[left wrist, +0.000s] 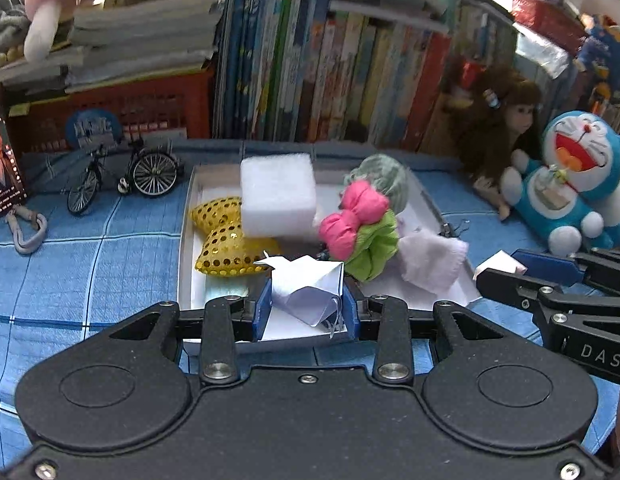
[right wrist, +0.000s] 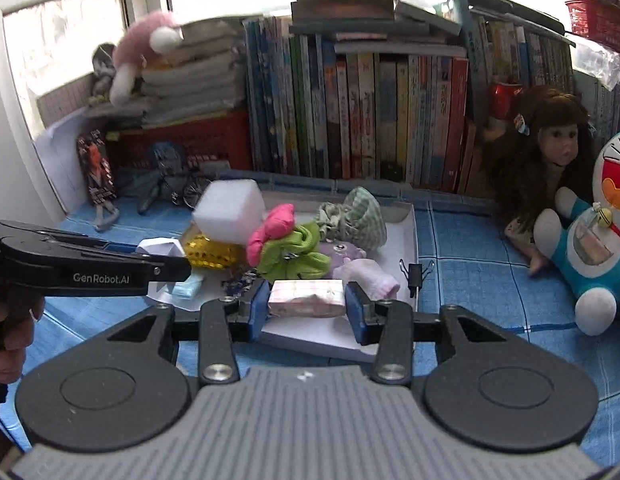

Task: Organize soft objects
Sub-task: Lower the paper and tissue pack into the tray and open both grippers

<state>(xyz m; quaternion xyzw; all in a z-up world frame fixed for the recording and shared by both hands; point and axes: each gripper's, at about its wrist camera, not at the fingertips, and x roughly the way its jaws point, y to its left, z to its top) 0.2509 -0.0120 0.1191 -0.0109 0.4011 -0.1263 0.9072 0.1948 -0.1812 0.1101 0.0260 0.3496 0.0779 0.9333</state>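
A white tray (left wrist: 184, 240) on the blue checked cloth holds soft things: a white foam block (left wrist: 277, 196), a gold sequin cushion (left wrist: 224, 246), a pink and green scrunchie (left wrist: 359, 230), a green checked pouch (left wrist: 383, 178) and a white cloth (left wrist: 431, 260). My left gripper (left wrist: 308, 310) is shut on a folded white paper packet (left wrist: 308, 286) over the tray's near edge. My right gripper (right wrist: 306, 306) is shut on a pink checked tissue pack (right wrist: 306, 298) at the tray's (right wrist: 409, 224) near right side. The foam block (right wrist: 230, 212) and scrunchie (right wrist: 286, 240) also show there.
A Doraemon plush (left wrist: 577, 184) and a brown-haired doll (left wrist: 505, 128) sit at the right. A model bicycle (left wrist: 122, 178) stands at the left, before a red crate (left wrist: 150, 108). Books (left wrist: 329, 72) line the back. A binder clip (right wrist: 415, 272) lies by the tray.
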